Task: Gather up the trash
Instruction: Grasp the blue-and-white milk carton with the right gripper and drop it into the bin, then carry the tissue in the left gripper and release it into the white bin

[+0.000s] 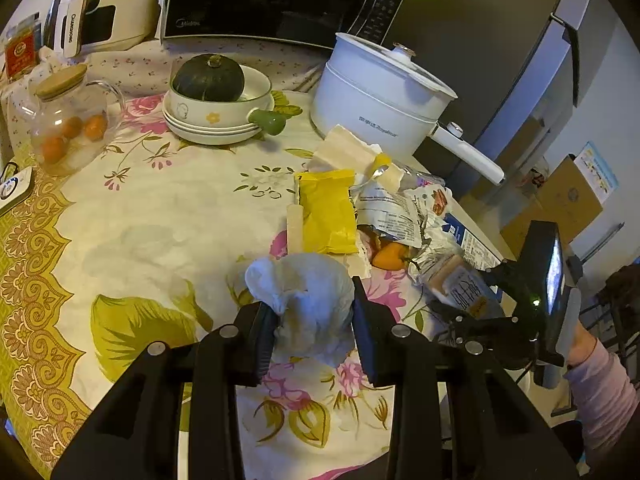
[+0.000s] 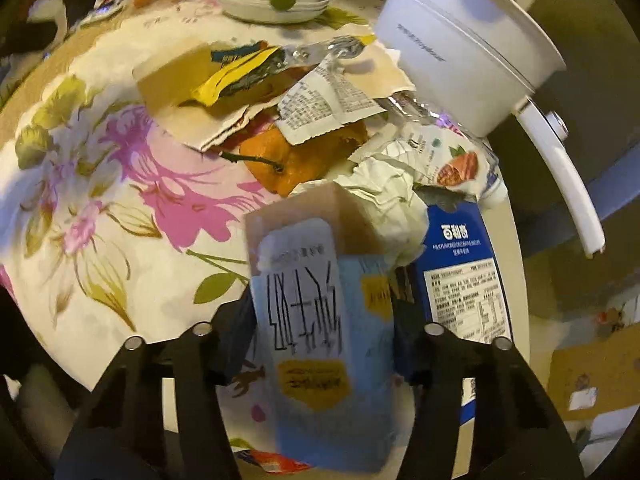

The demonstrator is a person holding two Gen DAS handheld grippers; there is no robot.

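Floral tablecloth, left gripper clamping tissue wad, right gripper seemingly gripping carton

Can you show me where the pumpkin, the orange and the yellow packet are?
pumpkin (image 1: 208, 78), left wrist view, middle of its dark green skin.
orange (image 2: 296, 164), right wrist view, bare peel beside the stem.
yellow packet (image 1: 326, 210), left wrist view, middle of its flat face.

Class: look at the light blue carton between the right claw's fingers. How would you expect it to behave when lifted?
The light blue carton has flat card faces and an opened top, so it is probably light and fairly stiff, though it may dent if squeezed. Its flat sides should give the right claw a steady hold without rolling. Its glossy print could slip slightly.
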